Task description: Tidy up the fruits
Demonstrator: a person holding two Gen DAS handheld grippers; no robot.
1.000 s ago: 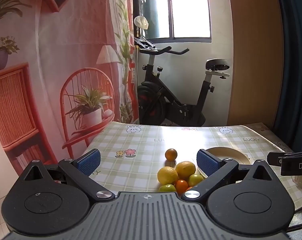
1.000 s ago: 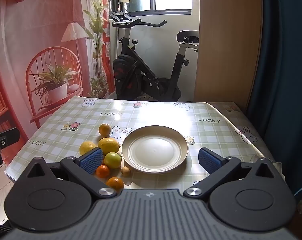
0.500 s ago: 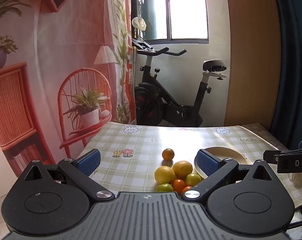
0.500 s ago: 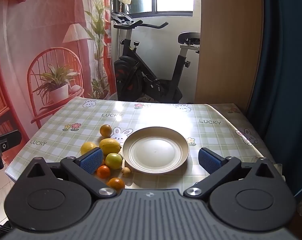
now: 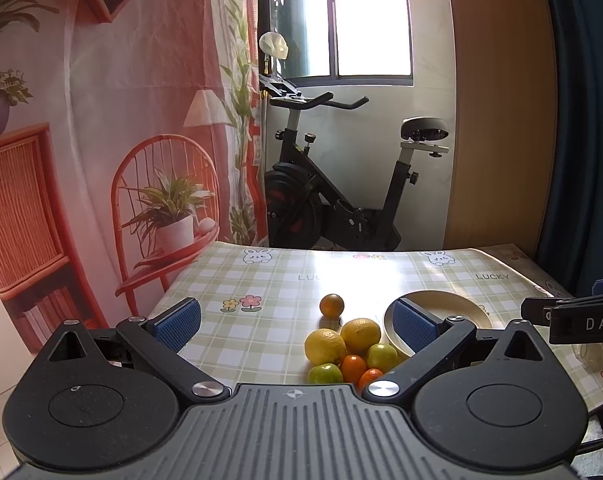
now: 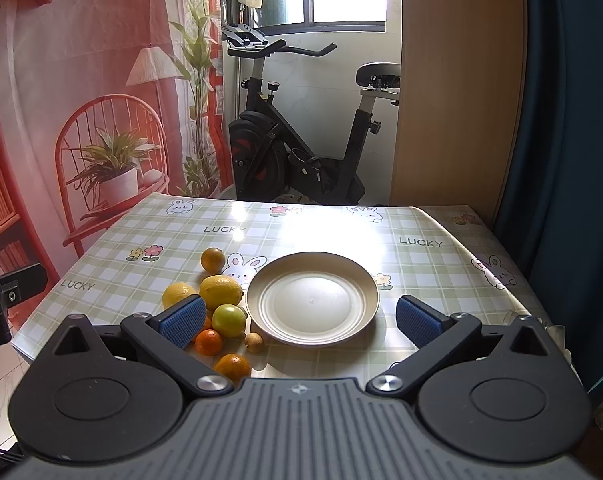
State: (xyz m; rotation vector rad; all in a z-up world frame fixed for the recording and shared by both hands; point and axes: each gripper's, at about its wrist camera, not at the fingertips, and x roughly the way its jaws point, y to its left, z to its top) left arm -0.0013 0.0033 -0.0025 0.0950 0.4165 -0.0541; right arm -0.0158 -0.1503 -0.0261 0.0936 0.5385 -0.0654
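A cream plate (image 6: 312,298) sits empty on the checked tablecloth, partly hidden in the left wrist view (image 5: 449,306) by a blue finger. Left of it lies a cluster of fruit: two lemons (image 6: 220,291) (image 5: 324,346), a green fruit (image 6: 228,320), small oranges (image 6: 208,342) and a tiny brown fruit (image 6: 254,341). One orange (image 6: 212,259) (image 5: 332,305) lies apart, farther back. My left gripper (image 5: 297,324) hangs open before the cluster, holding nothing. My right gripper (image 6: 301,318) is open in front of the plate, empty too.
The table (image 6: 341,232) ends close behind the fruit. An exercise bike (image 6: 301,140) stands beyond it under a window. A printed red backdrop (image 6: 81,100) covers the left wall, a wooden panel (image 6: 453,100) and blue curtain (image 6: 573,160) the right. The right gripper's body (image 5: 573,318) shows at the left view's right edge.
Both grippers have drawn back and risen slightly; fruit and plate sit a little lower and farther in the views. Nothing on the table has moved.
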